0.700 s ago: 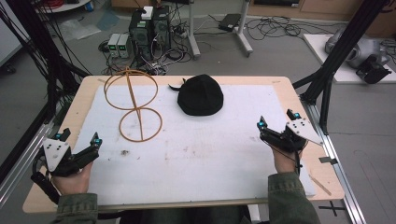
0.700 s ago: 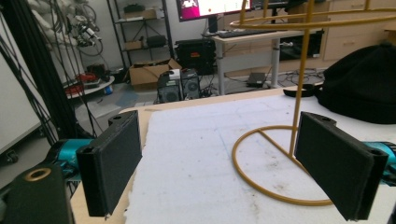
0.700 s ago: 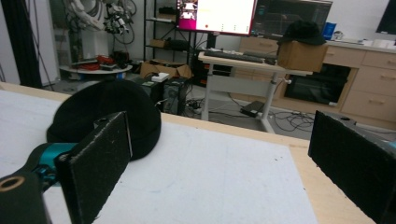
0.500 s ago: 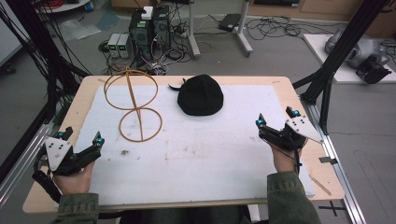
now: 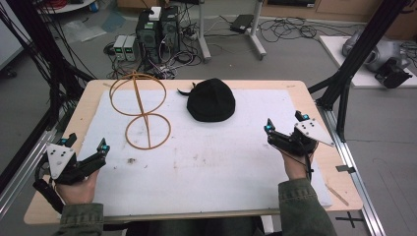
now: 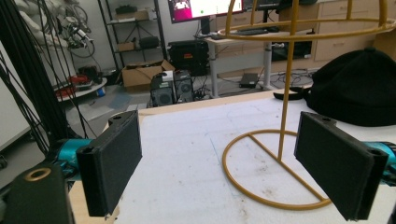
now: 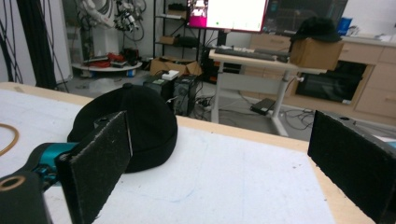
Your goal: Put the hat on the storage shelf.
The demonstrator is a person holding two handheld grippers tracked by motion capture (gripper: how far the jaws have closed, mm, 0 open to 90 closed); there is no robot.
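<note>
A black cap (image 5: 211, 100) lies on the white mat at the back centre, its strap toward the left. A yellow wire hat stand (image 5: 140, 105) rises left of it, with a ring base and a ring top. My left gripper (image 5: 87, 145) is open at the front left, jaws wide, nothing between them. In the left gripper view the stand (image 6: 281, 140) is just ahead with the cap (image 6: 355, 88) behind it. My right gripper (image 5: 285, 123) is open at the right edge of the mat. The right gripper view has the cap (image 7: 135, 123) ahead to the left.
The white mat (image 5: 206, 162) covers most of the wooden table (image 5: 305, 91). Black frame posts (image 5: 351, 59) stand at both sides. Computers and cables (image 5: 157, 29) sit on the floor beyond the far edge.
Both grippers have shifted only slightly; the cap and the stand have not moved.
</note>
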